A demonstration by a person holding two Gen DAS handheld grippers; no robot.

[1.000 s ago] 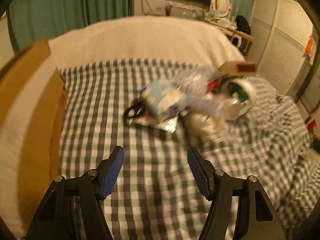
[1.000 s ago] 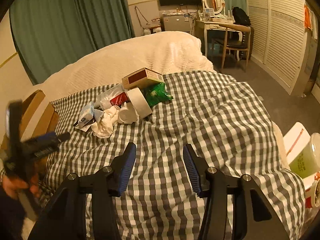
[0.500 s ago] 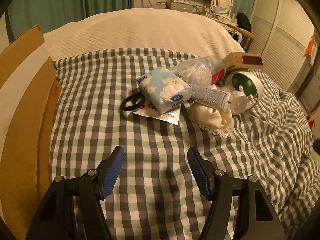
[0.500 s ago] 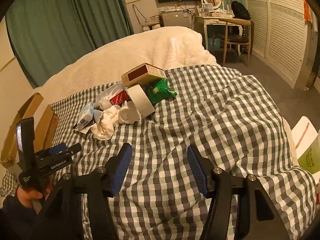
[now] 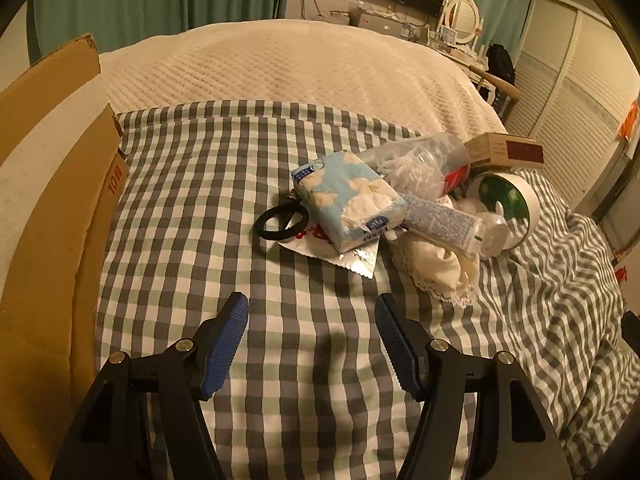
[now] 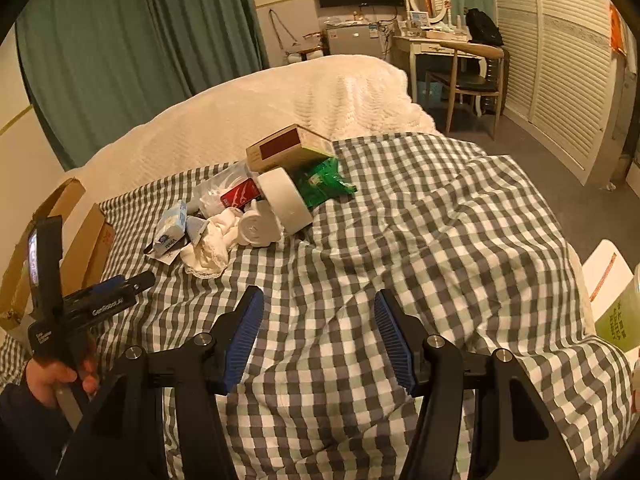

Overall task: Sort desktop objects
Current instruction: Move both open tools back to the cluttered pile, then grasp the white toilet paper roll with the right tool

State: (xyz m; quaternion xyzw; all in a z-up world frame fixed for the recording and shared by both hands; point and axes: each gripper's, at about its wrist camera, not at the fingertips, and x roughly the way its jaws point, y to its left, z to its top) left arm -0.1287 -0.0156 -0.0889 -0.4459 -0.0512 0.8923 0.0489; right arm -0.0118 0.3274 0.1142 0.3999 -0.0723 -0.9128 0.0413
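- Sitting at 9 o'clock of the left wrist view: cardboard box [image 5: 48, 216], flaps up; its inside is hidden, so contents cannot be told.
- Clear plastic bottle [image 5: 420, 164] lies on its side in the pile, white wadding inside, red label at its 3 o'clock end.
- White tape roll [image 5: 516, 204] stands on edge; green packet [image 6: 324, 180] shows through its hole in the left view.
- Pile sits on the checked cloth [image 5: 200, 208], at 1 o'clock of the left gripper [image 5: 312, 316] and 11 o'clock of the right gripper [image 6: 318, 312], clear of both.
- Left gripper: fingers spread wide, nothing between them. Right gripper: same, spread and empty.
- Versus half a second ago: pile unchanged in layout; the left camera sits slightly nearer it, and the left-hand tool in the right view has shifted a little.
- Tissue pack [image 5: 348, 200]: long axis runs 11 to 5 o'clock in the left view, torn end toward 5. It lies on a foil wrapper [image 5: 352, 260].
- Tube [image 5: 444, 222]: long axis 10 to 4 o'clock, white cap at the 4 end, resting over the white lace cloth [image 5: 436, 268].
- Black hair tie [image 5: 280, 222] lies flat, touching the pack's 9 o'clock side.
- Brown carton [image 6: 288, 148] tops the pile, tilted, long axis 8 to 2 o'clock in the right view.
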